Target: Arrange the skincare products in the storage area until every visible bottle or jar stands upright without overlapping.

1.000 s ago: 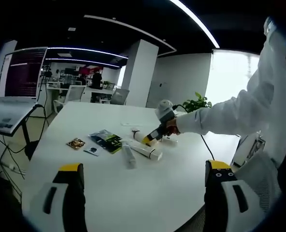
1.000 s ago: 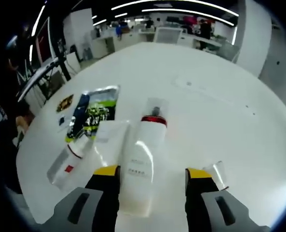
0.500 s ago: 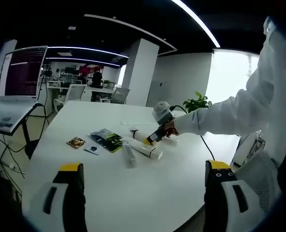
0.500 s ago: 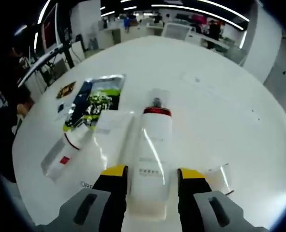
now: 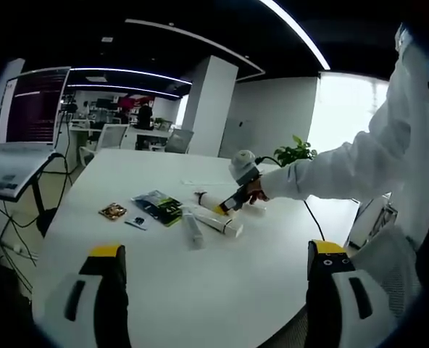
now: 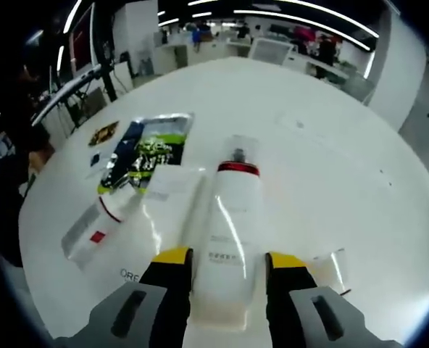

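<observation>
A white bottle (image 6: 227, 217) with a red ring and clear cap lies on the white table (image 6: 330, 145), pointing away from me. My right gripper (image 6: 229, 259) is shut on its lower body, one yellow-tipped jaw on each side. Beside it on the left lie a white box (image 6: 172, 194) and a white tube (image 6: 91, 230) with a red band. In the left gripper view the right gripper (image 5: 233, 201) is far off in a person's hand, at the bottle (image 5: 208, 200), with the box (image 5: 219, 223) and tube (image 5: 192, 232) nearby. My left gripper (image 5: 217, 250) hangs open over the table's near edge.
Green sachets (image 6: 146, 152) and a small brown sachet (image 6: 103, 133) lie left of the products. A small clear piece (image 6: 332, 265) lies by the right jaw. A laptop on a stand (image 5: 26, 109), office chairs (image 5: 111, 138) and a plant (image 5: 294, 154) surround the table.
The right jaws have come together on the white bottle since a second ago. The left gripper has stayed wide open and still.
</observation>
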The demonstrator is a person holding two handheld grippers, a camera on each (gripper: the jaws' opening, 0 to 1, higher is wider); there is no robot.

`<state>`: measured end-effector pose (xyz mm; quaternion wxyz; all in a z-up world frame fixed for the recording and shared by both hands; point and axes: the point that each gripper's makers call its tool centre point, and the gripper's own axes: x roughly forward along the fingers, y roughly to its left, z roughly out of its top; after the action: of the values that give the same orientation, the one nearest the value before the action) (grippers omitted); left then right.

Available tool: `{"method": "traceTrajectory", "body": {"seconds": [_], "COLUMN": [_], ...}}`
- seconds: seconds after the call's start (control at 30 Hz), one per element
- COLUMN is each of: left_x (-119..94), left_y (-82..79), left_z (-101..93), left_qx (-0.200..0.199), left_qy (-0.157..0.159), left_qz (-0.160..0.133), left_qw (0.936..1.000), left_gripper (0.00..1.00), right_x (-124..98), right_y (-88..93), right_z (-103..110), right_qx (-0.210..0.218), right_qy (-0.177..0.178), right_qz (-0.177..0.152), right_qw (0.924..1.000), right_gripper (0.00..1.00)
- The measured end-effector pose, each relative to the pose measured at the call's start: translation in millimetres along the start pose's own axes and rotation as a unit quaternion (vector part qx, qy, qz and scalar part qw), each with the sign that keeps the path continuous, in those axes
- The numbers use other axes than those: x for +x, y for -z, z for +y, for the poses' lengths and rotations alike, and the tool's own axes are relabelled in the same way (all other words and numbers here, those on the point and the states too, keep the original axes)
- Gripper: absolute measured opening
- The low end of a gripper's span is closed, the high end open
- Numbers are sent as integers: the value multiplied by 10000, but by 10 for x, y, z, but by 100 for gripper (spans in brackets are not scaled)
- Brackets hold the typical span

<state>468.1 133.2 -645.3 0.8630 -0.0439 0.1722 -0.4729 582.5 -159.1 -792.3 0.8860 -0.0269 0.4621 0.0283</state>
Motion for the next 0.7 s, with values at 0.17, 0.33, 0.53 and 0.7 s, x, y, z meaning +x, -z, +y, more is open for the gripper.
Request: {"method": "traceTrajectory", "body": {"seconds": [0.17, 0.33, 0.53, 0.7], "left_x": [1, -3, -2, -6], "left_y": [5, 12, 10, 12], "left_z": [4, 0, 4, -9], "left_qx": [18, 33, 36, 44], "left_qy": [4, -2, -4, -5], "left_qz": [19, 37, 34, 36], "left_qw": [10000, 10000, 10000, 10000], "left_gripper": [99, 99, 99, 99], "right_x": [22, 43, 79, 74], "right_y": [-21, -46, -65, -62], "right_z": [-26, -25, -87, -74], "right_qx": [1, -67, -40, -12], "right_qy": [9, -16, 63, 89], "right_qz": [-38, -52, -206, -238], "right_qw": [10000, 10000, 9998, 9997], "right_gripper": [41, 36, 28, 27]}}
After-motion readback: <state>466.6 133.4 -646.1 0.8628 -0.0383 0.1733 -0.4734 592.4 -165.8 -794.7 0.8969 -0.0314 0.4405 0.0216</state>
